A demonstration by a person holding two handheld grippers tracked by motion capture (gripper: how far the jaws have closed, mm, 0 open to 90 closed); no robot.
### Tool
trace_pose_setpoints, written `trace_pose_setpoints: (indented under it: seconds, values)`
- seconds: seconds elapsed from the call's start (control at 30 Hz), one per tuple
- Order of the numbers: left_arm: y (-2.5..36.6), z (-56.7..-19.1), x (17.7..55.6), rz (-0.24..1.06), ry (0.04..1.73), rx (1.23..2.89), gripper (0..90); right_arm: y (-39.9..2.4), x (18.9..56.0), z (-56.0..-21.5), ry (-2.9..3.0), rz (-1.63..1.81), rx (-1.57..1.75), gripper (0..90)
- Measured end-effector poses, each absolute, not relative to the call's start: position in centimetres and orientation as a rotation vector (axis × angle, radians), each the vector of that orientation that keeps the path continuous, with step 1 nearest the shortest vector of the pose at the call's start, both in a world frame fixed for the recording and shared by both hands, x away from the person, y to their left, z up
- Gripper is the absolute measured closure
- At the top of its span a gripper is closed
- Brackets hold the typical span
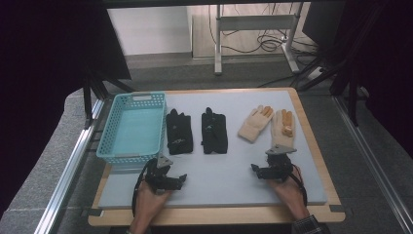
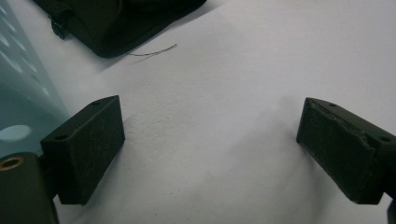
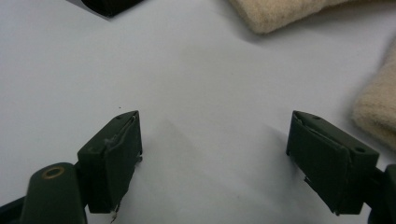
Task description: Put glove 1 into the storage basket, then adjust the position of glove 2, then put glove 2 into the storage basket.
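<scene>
**A:** Why do both tools rest low at the near edge of the grey mat (image 1: 219, 190)?

**B:** Probably as a ready stance. The left gripper (image 1: 181, 179) sits just beside the near end of the blue basket (image 1: 113, 146); the right gripper (image 1: 254, 169) sits just below the cream gloves. Each has its jaws spread wide over bare mat, with nothing between them.

**A:** And where are the gloves?

**B:** They lie flat in one row, fingers pointing away from the person. The two black gloves (image 1: 179, 132) lie beside the basket, near each other but apart; the two cream gloves (image 1: 255, 124) are to their right, close together. Such a layout leaves each cuff nearest a tool.

**A:** Which glove is nearest?

**B:** The right-hand cream glove (image 3: 378, 105), whose cuff appears just beside the right gripper's jaw. The basket is empty, presumably the destination.
</scene>
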State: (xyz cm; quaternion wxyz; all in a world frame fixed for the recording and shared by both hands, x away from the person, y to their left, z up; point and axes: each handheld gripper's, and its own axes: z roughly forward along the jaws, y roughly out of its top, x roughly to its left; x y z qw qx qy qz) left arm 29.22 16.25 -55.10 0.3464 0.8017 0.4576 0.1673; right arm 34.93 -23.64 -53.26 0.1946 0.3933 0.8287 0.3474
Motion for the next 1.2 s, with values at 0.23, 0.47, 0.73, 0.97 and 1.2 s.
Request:
trace_pose_setpoints:
  seconds: [0.23, 0.47, 0.73, 0.97, 1.2]
  values:
    - [16.25, -55.1, 29.22, 0.434, 1.187, 2.08, 7.9, -23.65, 34.94, -53.26, 2.323, 0.973, 1.102, 17.2]
    - [16.26, -55.1, 29.22, 0.433, 1.188, 2.079, 8.0, -23.65, 34.96, -53.24, 2.323, 0.973, 1.105, 17.2]
    - [16.27, -55.1, 29.23, 0.433, 1.188, 2.079, 8.0, -23.78, 34.99, -53.17, 2.323, 0.988, 1.116, 17.7]
    - [16.27, -55.1, 29.23, 0.432, 1.189, 2.078, 8.0, -24.02, 35.15, -53.07, 2.327, 0.998, 1.121, 17.7]
    - [16.27, -55.1, 29.23, 0.432, 1.189, 2.078, 8.0, -23.81, 35.38, -52.55, 2.338, 1.011, 1.115, 17.9]
